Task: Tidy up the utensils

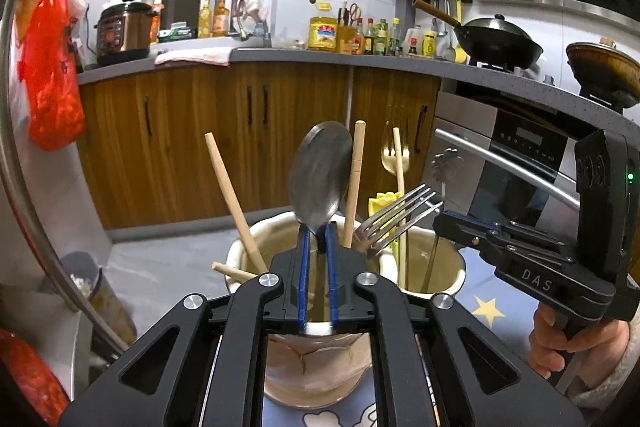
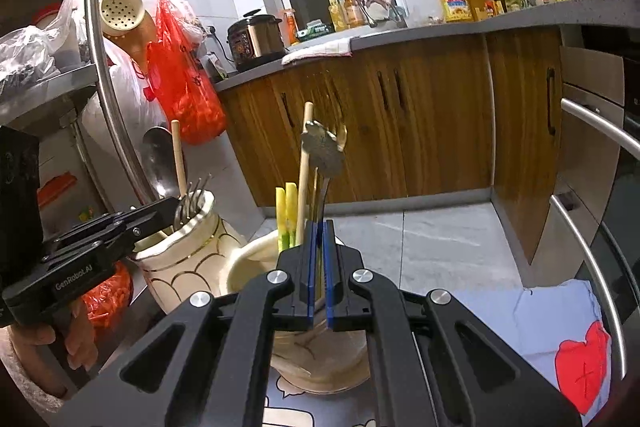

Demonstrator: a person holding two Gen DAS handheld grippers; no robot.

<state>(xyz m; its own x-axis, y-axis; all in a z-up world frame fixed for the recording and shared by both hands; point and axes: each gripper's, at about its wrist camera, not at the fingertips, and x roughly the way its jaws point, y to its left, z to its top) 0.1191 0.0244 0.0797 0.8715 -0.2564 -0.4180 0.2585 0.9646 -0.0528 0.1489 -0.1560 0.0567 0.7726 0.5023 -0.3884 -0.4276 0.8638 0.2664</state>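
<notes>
Here the left claw (image 1: pixel 316 235) has its two blue pads close together around the thin neck of a big metal spoon (image 1: pixel 320 175). The gap is very narrow, but I cannot tell if the pads press on the spoon or just sit beside it. The spoon stands upright with its round bowl at the top. Its handle goes down into a cream jar (image 1: pixel 308 367) right under the claw. Two wooden chopsticks (image 1: pixel 236 207) lean in the same jar, and a silver fork (image 1: pixel 396 219) pokes out to the right with its prongs up. A third chopstick lies across the rim.

The right claw (image 2: pixel 319 243) is squeezed tight on the thin stem of a metal utensil with a flower-shaped top (image 2: pixel 322 147). The stem goes down into a second cream jar (image 2: pixel 320 367), just beside the first one. In this jar there are also a wooden chopstick (image 2: pixel 304 163) and some yellow and green sticks (image 2: pixel 286 215). From the left view a gold fork (image 1: pixel 394 151) stands there too.

Both jars sit on a light blue cloth (image 2: pixel 520 319) with a red heart. A hand (image 1: pixel 568 339) holds the right claw's handle. Behind them are brown wooden cupboards (image 1: pixel 200 131) and a grey worktop (image 1: pixel 360 61).
</notes>
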